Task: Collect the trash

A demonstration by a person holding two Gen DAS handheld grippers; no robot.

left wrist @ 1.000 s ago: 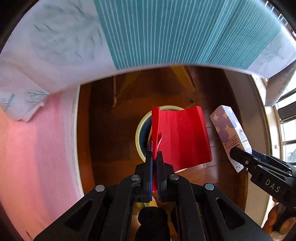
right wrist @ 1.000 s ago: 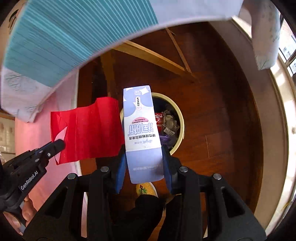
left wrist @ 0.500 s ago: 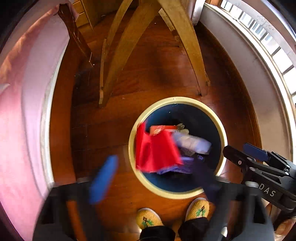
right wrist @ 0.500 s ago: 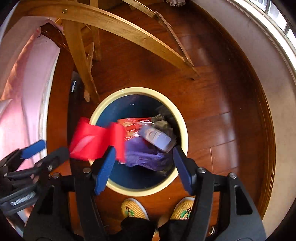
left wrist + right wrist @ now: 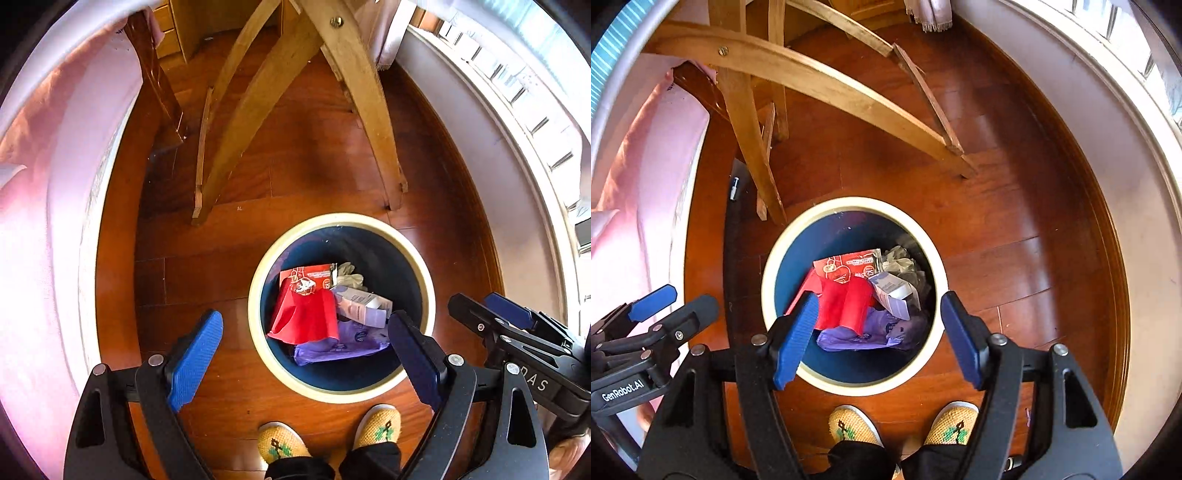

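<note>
Left gripper [image 5: 304, 345], right gripper [image 5: 879, 325] — jaws spread, empty; red paper [image 5: 304, 317], carton [image 5: 360, 304] below in bin [image 5: 258, 350].

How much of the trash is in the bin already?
Done: the red paper and the small carton lie in the bin on top of a purple wrapper. In hand: nothing; the left gripper and right gripper are both open above it. Left: no more trash shows on the floor here.
</note>
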